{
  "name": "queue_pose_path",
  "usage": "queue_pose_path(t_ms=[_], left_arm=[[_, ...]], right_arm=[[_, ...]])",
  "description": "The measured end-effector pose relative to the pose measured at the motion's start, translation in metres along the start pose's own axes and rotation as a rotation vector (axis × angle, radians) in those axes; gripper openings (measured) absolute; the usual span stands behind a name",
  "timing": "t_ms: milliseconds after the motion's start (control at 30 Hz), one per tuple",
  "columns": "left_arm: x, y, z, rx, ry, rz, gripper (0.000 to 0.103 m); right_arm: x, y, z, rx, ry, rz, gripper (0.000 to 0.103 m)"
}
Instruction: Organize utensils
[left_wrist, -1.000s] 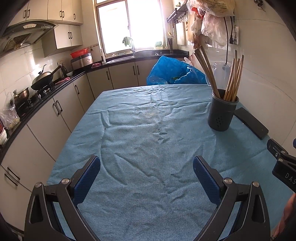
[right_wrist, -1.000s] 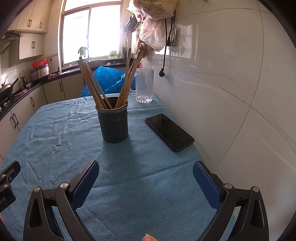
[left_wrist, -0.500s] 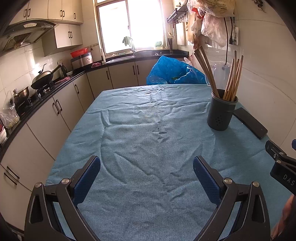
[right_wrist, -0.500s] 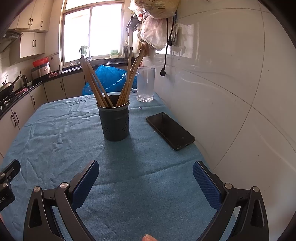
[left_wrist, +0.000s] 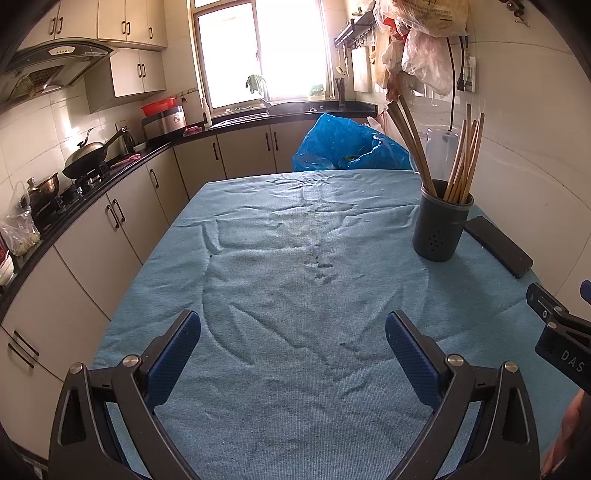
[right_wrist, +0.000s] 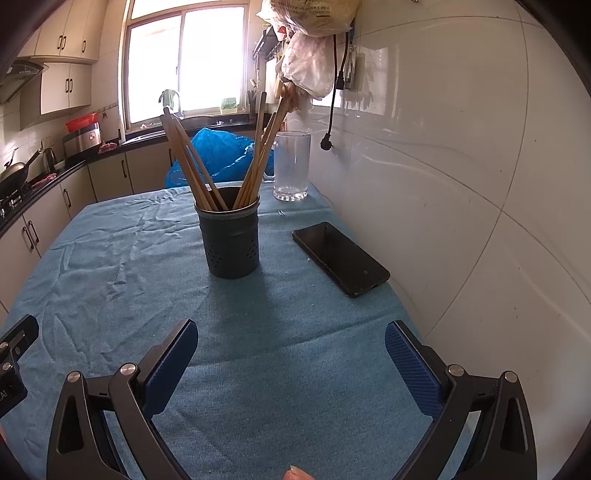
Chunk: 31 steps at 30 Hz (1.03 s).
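Blue cloth (left_wrist: 295, 295) covers the bench; toward the right of the frame the dark holder (right_wrist: 229, 236) stands upright, chopsticks (right_wrist: 192, 166) gathered inside. Left gripper (left_wrist: 293, 341) and right gripper (right_wrist: 291, 341) hover with jaws spread, empty. No loose utensil shows, so the sorting looks finished.

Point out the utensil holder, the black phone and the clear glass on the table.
utensil holder (right_wrist: 232, 240): right wrist view, front of its dark perforated wall.
black phone (right_wrist: 341, 257): right wrist view, middle of its screen.
clear glass (right_wrist: 291, 166): right wrist view, middle of its side wall.
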<state>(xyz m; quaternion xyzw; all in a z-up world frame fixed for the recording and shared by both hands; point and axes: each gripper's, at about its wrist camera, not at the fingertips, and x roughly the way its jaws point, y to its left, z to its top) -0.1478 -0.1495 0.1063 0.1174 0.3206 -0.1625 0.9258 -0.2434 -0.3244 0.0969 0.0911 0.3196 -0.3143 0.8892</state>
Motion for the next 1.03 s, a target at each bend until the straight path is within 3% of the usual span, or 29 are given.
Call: queue_pose_path(t_ms=[867, 1033], left_arm=[[-0.001, 0.001, -0.001, -0.001, 0.008, -0.009, 0.1], [0.011, 0.02, -0.001, -0.049, 0.04, 0.031, 0.1]], right_arm=[[0.003, 0.003, -0.003, -0.007, 0.019, 0.013, 0.103], [0.018, 0.009, -0.004, -0.013, 0.066, 0.04, 0.103]])
